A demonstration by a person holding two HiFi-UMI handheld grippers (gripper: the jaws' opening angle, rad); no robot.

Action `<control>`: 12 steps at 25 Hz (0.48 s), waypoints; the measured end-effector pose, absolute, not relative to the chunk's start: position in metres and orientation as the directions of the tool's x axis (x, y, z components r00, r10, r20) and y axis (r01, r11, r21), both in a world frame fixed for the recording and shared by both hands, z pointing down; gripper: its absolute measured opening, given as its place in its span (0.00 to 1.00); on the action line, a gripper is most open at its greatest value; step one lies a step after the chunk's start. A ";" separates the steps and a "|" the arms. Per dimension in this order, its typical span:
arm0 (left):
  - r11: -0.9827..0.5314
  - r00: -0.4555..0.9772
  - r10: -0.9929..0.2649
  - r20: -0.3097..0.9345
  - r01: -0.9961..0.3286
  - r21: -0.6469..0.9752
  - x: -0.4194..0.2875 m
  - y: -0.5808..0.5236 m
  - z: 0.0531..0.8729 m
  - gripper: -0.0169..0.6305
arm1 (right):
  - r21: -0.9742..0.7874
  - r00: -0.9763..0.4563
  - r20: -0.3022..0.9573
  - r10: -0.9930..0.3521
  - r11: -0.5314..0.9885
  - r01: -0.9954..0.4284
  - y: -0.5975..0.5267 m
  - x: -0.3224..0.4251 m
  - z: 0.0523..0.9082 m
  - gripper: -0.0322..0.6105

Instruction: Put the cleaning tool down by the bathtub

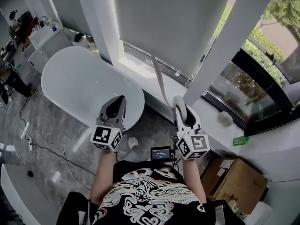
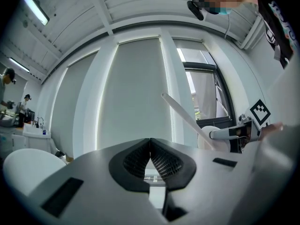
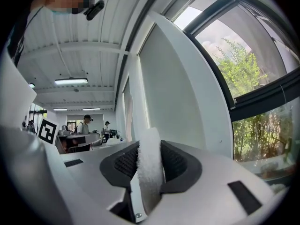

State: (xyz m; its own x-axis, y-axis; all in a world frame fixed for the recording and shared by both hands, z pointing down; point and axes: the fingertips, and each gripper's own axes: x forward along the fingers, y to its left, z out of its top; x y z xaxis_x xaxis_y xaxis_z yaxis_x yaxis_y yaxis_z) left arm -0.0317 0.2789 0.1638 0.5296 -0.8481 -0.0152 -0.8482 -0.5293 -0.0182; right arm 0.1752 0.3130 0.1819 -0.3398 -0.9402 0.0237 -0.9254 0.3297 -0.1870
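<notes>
Cleaning tool gripped in the right claw, raised in the air beside the bathtub

The right claw (image 3: pixel 150 159) is closed partway onto the cleaning tool (image 1: pixel 161 81). Its pads press the white fuzzy strip from both sides, and the long pale length rises past the jaw tips toward the window blind. Gripping it low probably keeps the length pointing away from the person and easy to lower. The left claw (image 2: pixel 150 154) is fully closed with nothing in it, held level alongside, likely just to stay out of the way. The tool is off every surface and well apart from the bathtub (image 1: pixel 79 86), which stands on the grey floor (image 1: pixel 56 135) to the left of both claws, its rounded end nearest the left one. The tool is not yet set down; the floor between the tub's end and the window ledge (image 1: pixel 208 114) looks the likely spot
</notes>
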 end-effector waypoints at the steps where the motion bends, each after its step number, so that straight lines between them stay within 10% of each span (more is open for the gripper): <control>1: -0.528 0.528 -0.849 -0.010 -0.849 -0.015 -0.031 0.275 0.165 0.05 | -0.167 -0.336 0.029 -0.941 0.327 -0.930 0.310 0.175 0.182 0.26; 12: -0.535 0.535 -0.844 0.035 -0.844 -0.021 -0.017 0.226 0.183 0.05 | -0.142 -0.317 0.063 -0.946 0.306 -0.941 0.268 0.183 0.195 0.26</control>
State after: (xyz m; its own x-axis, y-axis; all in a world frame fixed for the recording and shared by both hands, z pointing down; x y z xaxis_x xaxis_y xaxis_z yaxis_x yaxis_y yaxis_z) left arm -0.0171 0.2261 0.1833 0.5346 -0.8444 0.0353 -0.8443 -0.5355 -0.0211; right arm 0.1828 0.2684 0.1947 -0.3173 -0.9462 0.0629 -0.9414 0.3063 -0.1415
